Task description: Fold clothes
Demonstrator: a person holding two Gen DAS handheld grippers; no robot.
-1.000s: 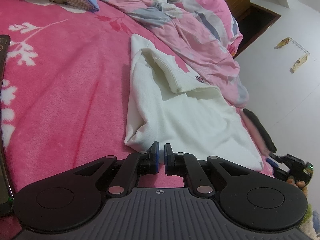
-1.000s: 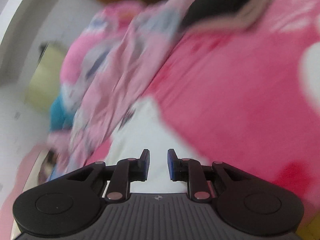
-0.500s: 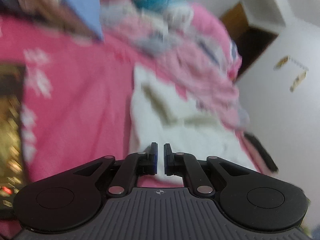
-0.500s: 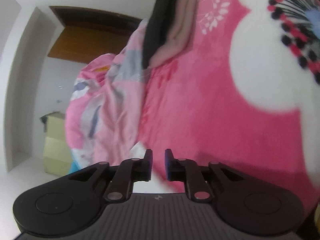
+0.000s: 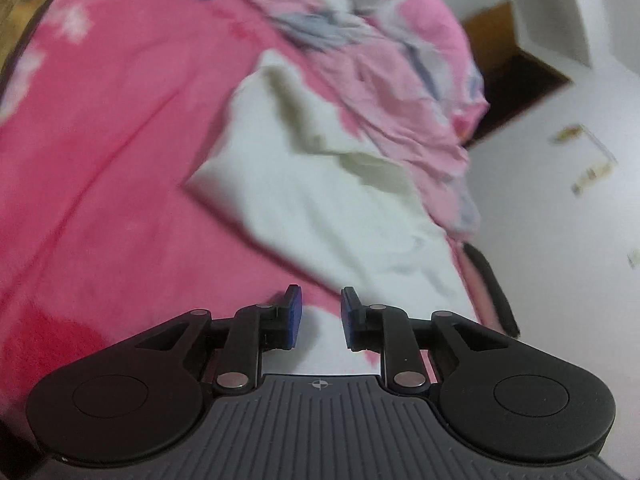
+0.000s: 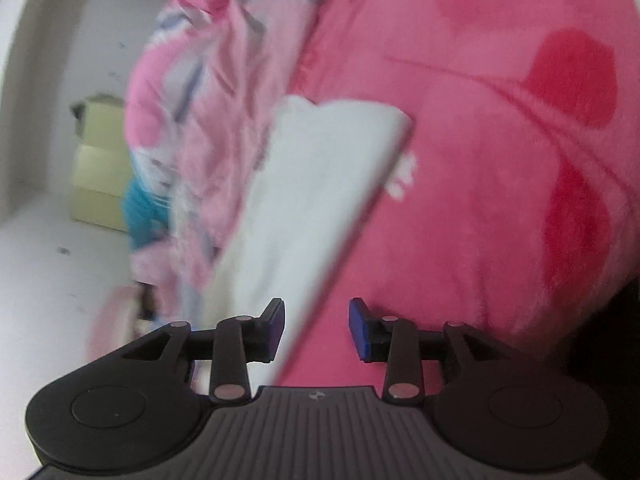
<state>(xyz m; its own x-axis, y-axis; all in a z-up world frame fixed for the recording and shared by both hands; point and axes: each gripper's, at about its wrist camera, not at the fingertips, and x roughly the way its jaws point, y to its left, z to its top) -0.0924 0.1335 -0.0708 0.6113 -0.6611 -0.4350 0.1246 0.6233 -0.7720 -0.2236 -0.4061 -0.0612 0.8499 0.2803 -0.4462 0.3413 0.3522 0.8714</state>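
**Materials and finish**

White garment (image 5: 320, 200): soft matt cloth, smooth weave. Pink blanket (image 5: 100, 160): fleecy, fuzzy pile, matt. Quilt (image 5: 400, 92): thin printed cloth, creased. Left gripper (image 5: 321, 312) and right gripper (image 6: 317, 326): matt black plastic, ribbed grey base, blue pads, shiny metal pins.

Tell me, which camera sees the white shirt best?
The left wrist view: the white shirt lies spread across the pink blanket, folds visible though blurred. The right wrist view shows it only as a narrow, blurred slanted strip.
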